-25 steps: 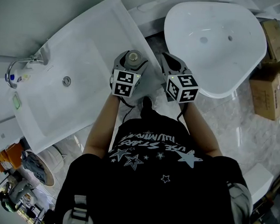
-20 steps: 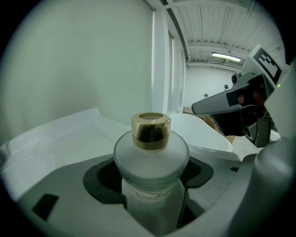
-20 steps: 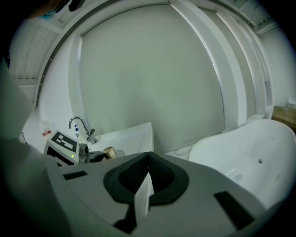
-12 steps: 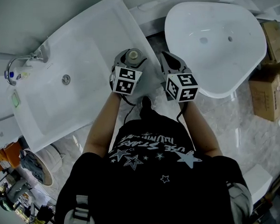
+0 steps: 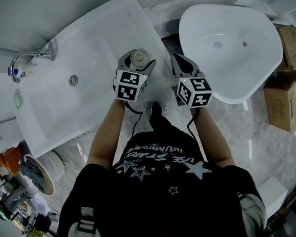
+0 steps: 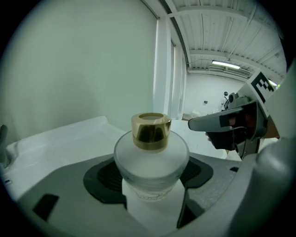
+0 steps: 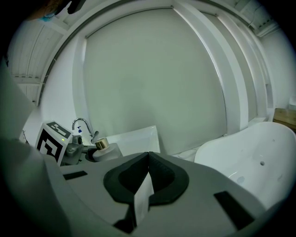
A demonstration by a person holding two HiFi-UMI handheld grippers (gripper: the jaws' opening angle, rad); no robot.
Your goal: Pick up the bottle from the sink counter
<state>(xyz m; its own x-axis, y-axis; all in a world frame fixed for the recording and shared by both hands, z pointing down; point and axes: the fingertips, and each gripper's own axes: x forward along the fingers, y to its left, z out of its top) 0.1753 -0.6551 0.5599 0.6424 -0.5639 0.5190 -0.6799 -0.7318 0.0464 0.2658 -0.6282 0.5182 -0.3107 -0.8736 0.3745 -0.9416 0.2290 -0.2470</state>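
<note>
A frosted white bottle [image 6: 151, 152] with a gold cap stands upright between the jaws of my left gripper [image 6: 151, 190], whose dark pads press on both its sides. From above, the bottle [image 5: 140, 57] and left gripper [image 5: 136, 65] are over the right end of the white sink counter [image 5: 100, 34]. Whether the bottle's base touches the counter is hidden. My right gripper [image 5: 183, 68] hovers just to the right, off the counter, shut with nothing in it [image 7: 148, 155]. Its camera sees the bottle [image 7: 105, 149] at the left.
The counter's basin has a drain [image 5: 73, 79] and a chrome faucet [image 5: 19, 64] at its far left. A white tub-like basin [image 5: 231, 45] stands to the right, cardboard boxes [image 5: 285, 93] beyond it. A bucket [image 5: 39, 171] and clutter sit on the floor at lower left.
The left gripper stays around the bottle and its marker cube has turned a little. The whole scene has drifted slightly in the head view. The right gripper has hardly moved.
</note>
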